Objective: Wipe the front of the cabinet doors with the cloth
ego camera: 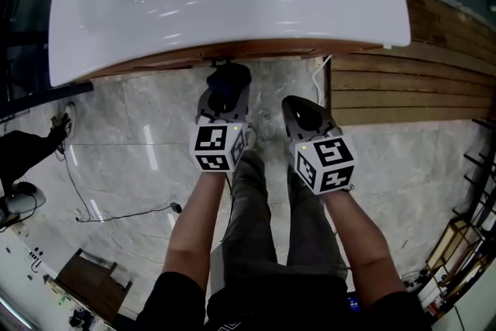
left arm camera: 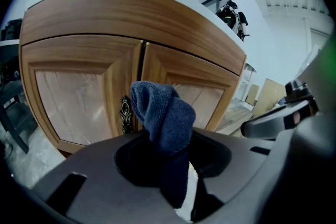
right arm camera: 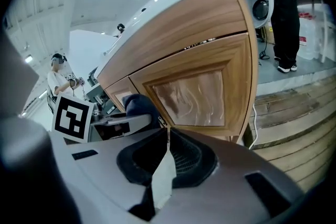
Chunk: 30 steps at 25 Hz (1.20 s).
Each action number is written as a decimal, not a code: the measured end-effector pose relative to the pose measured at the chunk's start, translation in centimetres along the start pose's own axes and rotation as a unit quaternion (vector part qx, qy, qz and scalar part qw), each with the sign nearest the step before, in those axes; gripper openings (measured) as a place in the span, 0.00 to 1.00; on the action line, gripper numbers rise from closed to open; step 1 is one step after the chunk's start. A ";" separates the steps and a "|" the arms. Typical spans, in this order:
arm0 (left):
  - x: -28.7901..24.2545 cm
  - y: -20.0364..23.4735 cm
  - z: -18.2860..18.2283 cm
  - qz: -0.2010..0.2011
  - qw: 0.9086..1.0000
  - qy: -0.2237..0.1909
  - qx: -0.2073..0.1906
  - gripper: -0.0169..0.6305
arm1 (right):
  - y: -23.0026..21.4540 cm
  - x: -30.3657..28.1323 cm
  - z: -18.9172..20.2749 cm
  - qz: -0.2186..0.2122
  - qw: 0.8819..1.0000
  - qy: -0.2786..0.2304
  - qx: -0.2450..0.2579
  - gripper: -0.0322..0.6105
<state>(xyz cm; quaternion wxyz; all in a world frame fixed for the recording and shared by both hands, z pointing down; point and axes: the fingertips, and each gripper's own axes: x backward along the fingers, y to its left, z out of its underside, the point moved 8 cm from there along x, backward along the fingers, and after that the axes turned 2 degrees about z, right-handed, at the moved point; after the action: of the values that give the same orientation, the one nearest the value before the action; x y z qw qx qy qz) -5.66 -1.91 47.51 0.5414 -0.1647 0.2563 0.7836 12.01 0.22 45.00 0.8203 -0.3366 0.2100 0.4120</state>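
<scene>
Head view: both forearms reach forward and down, side by side below the white basin's [ego camera: 232, 27] front rim. The left gripper [ego camera: 225, 91] is clamped on a dark blue cloth [ego camera: 231, 75]. In the left gripper view the cloth [left arm camera: 163, 115] stands upright between the jaws, long axis vertical, its folded top facing the seam between the two wooden cabinet doors [left arm camera: 79, 97], beside a brass handle [left arm camera: 125, 115]; whether it touches the wood is unclear. The right gripper [ego camera: 301, 109] has its jaws together on nothing, near the right door [right arm camera: 194, 97]. Marble floor [ego camera: 132, 143] lies open at left, and a wooden deck [ego camera: 403, 81] borders the right.
</scene>
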 end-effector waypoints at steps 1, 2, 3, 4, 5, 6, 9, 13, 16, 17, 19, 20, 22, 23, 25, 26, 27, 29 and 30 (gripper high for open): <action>-0.1 0.4 -0.1 -0.002 1.000 0.000 0.001 0.23 | 0.1 -0.2 0.0 -0.001 1.000 0.001 0.000 0.11; -0.3 0.6 -0.2 -0.003 1.000 -0.001 0.001 0.23 | 0.2 -0.4 0.0 -0.001 1.000 0.002 -0.001 0.11; -0.5 0.8 -0.2 -0.003 1.000 0.000 0.000 0.23 | 0.2 -0.5 0.1 -0.001 1.000 0.003 -0.003 0.11; -0.7 1.0 -0.3 -0.002 1.000 0.000 0.000 0.23 | 0.3 -0.7 0.1 -0.001 1.000 0.003 -0.004 0.11; -0.9 1.1 -0.3 -0.002 1.000 0.001 -0.001 0.23 | 0.2 -0.8 0.2 -0.001 1.000 0.003 -0.005 0.11; -1.2 1.2 -0.3 -0.003 1.000 0.001 -0.002 0.23 | 0.2 -0.8 0.2 0.000 1.000 0.003 -0.006 0.11; -1.9 1.0 -0.5 -0.003 1.000 -0.001 0.003 0.23 | -0.4 -0.7 0.2 0.004 1.000 0.003 -0.009 0.11; -3.1 -0.4 -0.5 0.005 1.000 0.004 0.001 0.23 | -1.8 0.1 0.5 0.013 1.000 0.003 -0.016 0.11; -4.1 -2.0 -0.6 0.016 1.000 0.004 -0.003 0.23 | -3.2 1.0 0.6 0.024 0.999 -0.001 -0.022 0.11; -4.5 -2.6 -0.7 0.021 1.000 0.004 -0.004 0.23 | -3.7 1.3 0.6 0.027 0.999 -0.002 -0.025 0.11; -5.3 -3.9 -0.8 0.031 0.999 0.005 -0.005 0.23 | -4.6 1.9 0.7 0.034 0.999 -0.005 -0.031 0.11; -5.7 -4.5 -0.8 0.035 0.999 0.005 -0.005 0.23 | -5.1 2.2 0.7 0.037 0.999 -0.006 -0.035 0.11; -6.4 -5.5 -0.9 0.042 0.999 0.006 -0.006 0.23 | -6.0 2.8 0.8 0.042 0.998 -0.009 -0.041 0.11; -6.7 -6.0 -1.0 0.045 0.999 0.007 -0.007 0.23 | -6.4 3.1 0.8 0.045 0.998 -0.010 -0.044 0.11; -7.3 -7.0 -0.9 0.053 0.998 0.012 -0.015 0.23 | -7.3 3.7 1.0 0.051 0.997 -0.012 -0.050 0.11; -7.6 -7.5 -0.9 0.057 0.998 0.014 -0.021 0.23 | -7.7 3.9 1.1 0.054 0.997 -0.013 -0.053 0.11; -7.9 -8.0 -0.9 0.062 0.998 0.016 -0.026 0.23 | -8.1 4.2 1.3 0.056 0.997 -0.013 -0.056 0.11; -8.5 -8.9 -0.9 0.068 0.997 0.018 -0.033 0.23 | -8.8 4.7 1.6 0.061 0.996 -0.015 -0.060 0.11; -8.8 -9.3 -1.0 0.071 0.997 0.019 -0.035 0.23 | -9.1 5.0 1.7 0.063 0.996 -0.015 -0.062 0.11</action>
<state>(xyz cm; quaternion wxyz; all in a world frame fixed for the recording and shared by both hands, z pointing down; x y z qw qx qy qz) 6.15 -6.54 49.33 0.4736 -0.1797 0.2494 0.8253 22.39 0.16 46.51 0.7734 -0.3668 0.1919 0.4801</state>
